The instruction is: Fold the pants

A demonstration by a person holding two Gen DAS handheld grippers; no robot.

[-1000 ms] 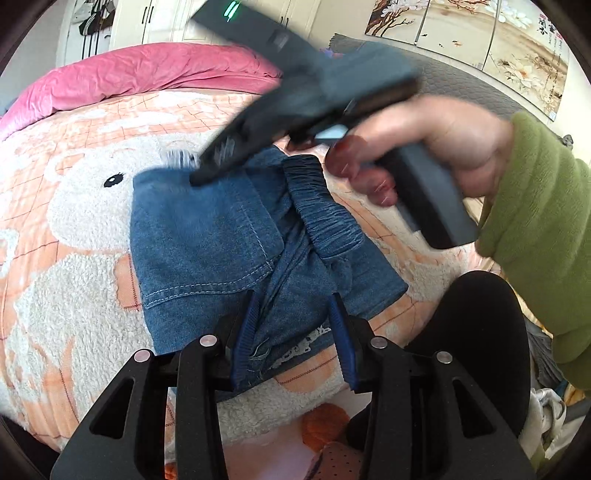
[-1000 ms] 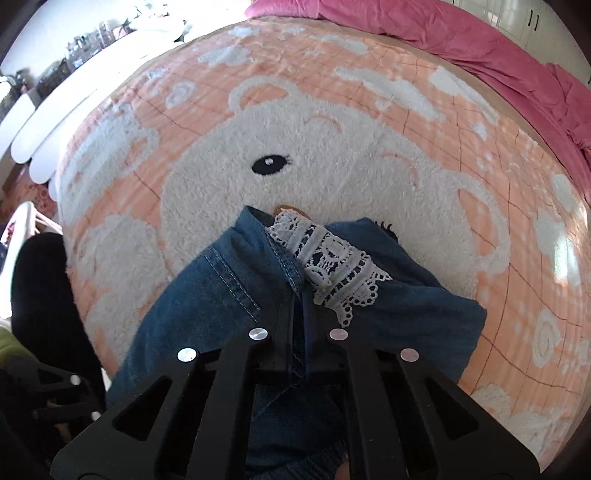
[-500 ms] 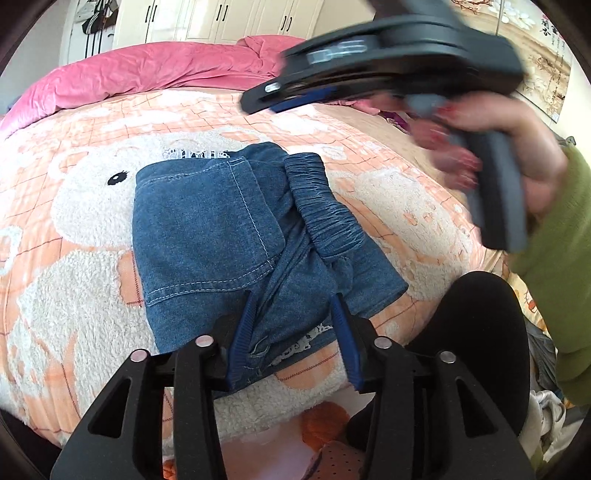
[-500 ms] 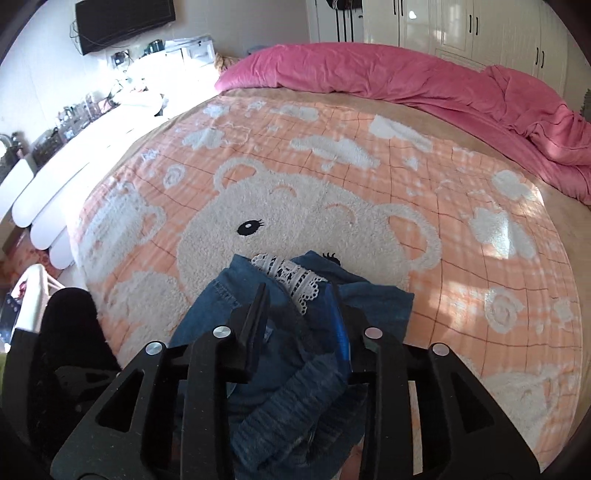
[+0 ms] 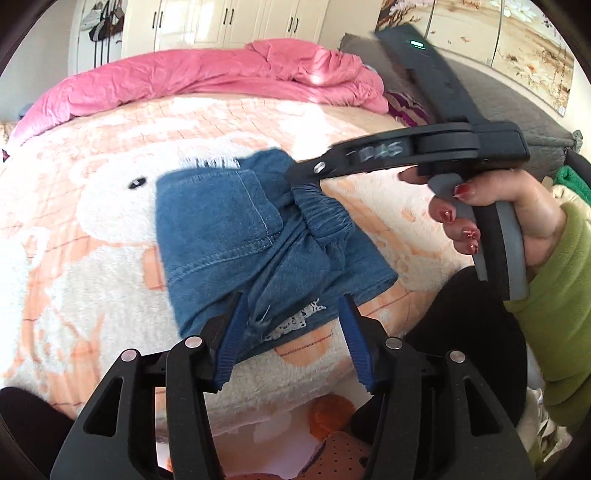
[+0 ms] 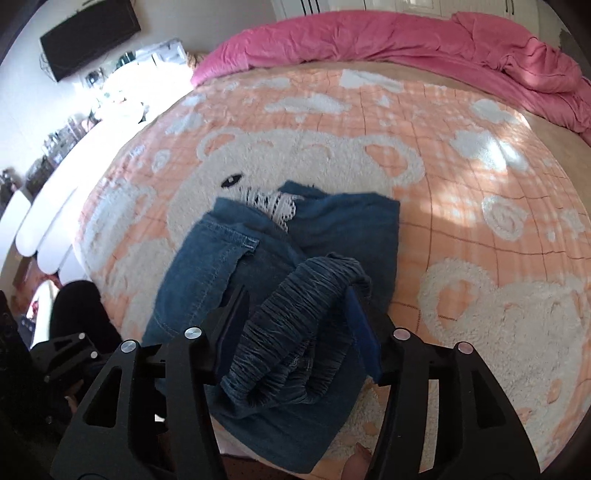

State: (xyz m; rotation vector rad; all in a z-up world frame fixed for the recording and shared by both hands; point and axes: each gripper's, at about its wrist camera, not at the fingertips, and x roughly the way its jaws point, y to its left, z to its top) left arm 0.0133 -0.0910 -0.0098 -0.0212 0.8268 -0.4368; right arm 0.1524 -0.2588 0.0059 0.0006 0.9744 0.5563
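Still, the folded blue denim pants (image 5: pixel 236 236) lie on the peach fleece blanket (image 5: pixel 74 295) under both half-open, just-widened grippers – left gripper (image 5: pixel 291 332), right gripper (image 6: pixel 295 325) – whose pads seemingly straddle the bunched waistband (image 6: pixel 295 306), so a snag could drag the fold apart.

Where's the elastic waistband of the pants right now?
In the right wrist view, the bunched waistband lies atop the folded pants, between the open right claw's blue pads.

Home bedroom — bed (image 6: pixel 461 177), pink duvet (image 5: pixel 207 77), wardrobe (image 5: pixel 229 26).
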